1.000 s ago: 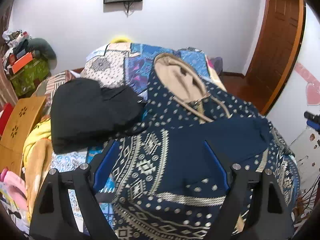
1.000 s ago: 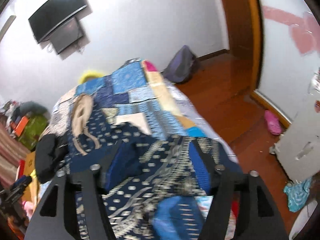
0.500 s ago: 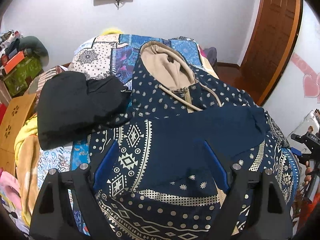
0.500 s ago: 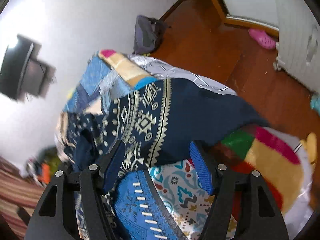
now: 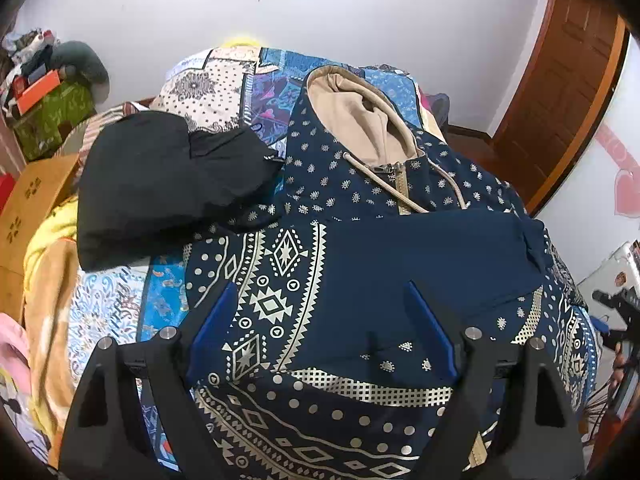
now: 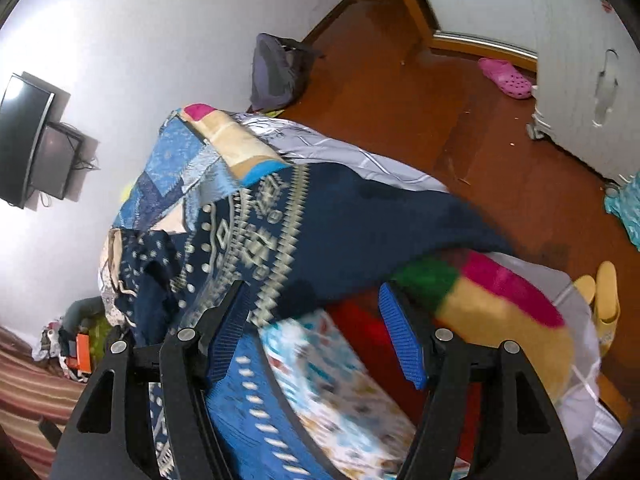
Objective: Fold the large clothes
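A navy hoodie [image 5: 360, 264] with cream patterns and a tan-lined hood lies spread on the bed, one sleeve folded across its chest. My left gripper [image 5: 320, 316] is open and empty, hovering over the hoodie's lower front. In the right wrist view the hoodie's sleeve [image 6: 360, 224] hangs over the bed's side edge. My right gripper [image 6: 316, 320] is open and empty, just below and beside that sleeve's lower edge.
A black garment [image 5: 160, 184] lies on the patchwork bedcover [image 5: 224, 80] left of the hoodie. A wooden board [image 5: 28, 208] leans at the bed's left. Wood floor [image 6: 400, 80], a grey backpack [image 6: 280, 72], a pink clog [image 6: 506, 78] and a white cabinet [image 6: 592, 60] lie right of the bed.
My right gripper has swung down and right, from over the hoodie to the bed's side by the hanging sleeve. My left gripper has risen slightly, widening its view of the hoodie.
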### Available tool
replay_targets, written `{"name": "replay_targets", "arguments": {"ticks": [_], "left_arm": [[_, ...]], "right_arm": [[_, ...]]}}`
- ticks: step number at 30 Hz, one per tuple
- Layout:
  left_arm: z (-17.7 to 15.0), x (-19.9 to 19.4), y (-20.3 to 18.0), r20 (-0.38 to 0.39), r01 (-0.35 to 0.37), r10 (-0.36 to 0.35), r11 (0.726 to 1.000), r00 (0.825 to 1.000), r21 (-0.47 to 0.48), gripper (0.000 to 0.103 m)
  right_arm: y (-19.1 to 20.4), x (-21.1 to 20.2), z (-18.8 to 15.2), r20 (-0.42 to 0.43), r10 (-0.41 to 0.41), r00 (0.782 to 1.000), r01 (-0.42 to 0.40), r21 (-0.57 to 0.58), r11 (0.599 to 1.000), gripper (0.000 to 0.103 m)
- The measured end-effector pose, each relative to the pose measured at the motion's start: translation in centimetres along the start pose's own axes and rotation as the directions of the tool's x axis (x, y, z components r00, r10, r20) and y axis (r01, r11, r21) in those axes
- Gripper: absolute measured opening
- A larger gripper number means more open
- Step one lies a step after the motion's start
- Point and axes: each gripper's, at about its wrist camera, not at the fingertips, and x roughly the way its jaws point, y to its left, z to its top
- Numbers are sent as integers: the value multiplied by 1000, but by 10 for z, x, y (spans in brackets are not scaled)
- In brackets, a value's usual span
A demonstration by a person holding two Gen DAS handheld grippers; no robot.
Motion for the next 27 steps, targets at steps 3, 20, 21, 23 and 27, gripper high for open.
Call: {"name": "replay_targets", "arguments": {"ticks": [3, 20, 21, 23, 27], "left_arm": [[0, 5, 0, -10, 10, -10, 1000, 1000, -15, 84], [-10, -8, 8, -19, 5, -5, 1000, 1000, 3, 84], [-11, -9, 7, -16, 6, -6, 1000, 1000, 7, 84], [-11, -10, 6, -11, 11, -11, 1000, 1000, 8, 84], [-11, -10, 4, -12, 23, -23, 1000, 1000, 6, 85]], "right_arm": [[-8, 7, 2, -14, 12, 1000, -11, 24, 1000, 63], [47, 19, 25, 131, -21, 991, 37, -122, 992, 11], [55, 14, 24, 145, -6, 989, 28, -148, 989, 10], [78, 0, 23, 180, 44, 983, -6, -209, 978, 10], [133, -27, 16, 210, 168, 963, -90, -338, 937, 10]]}}
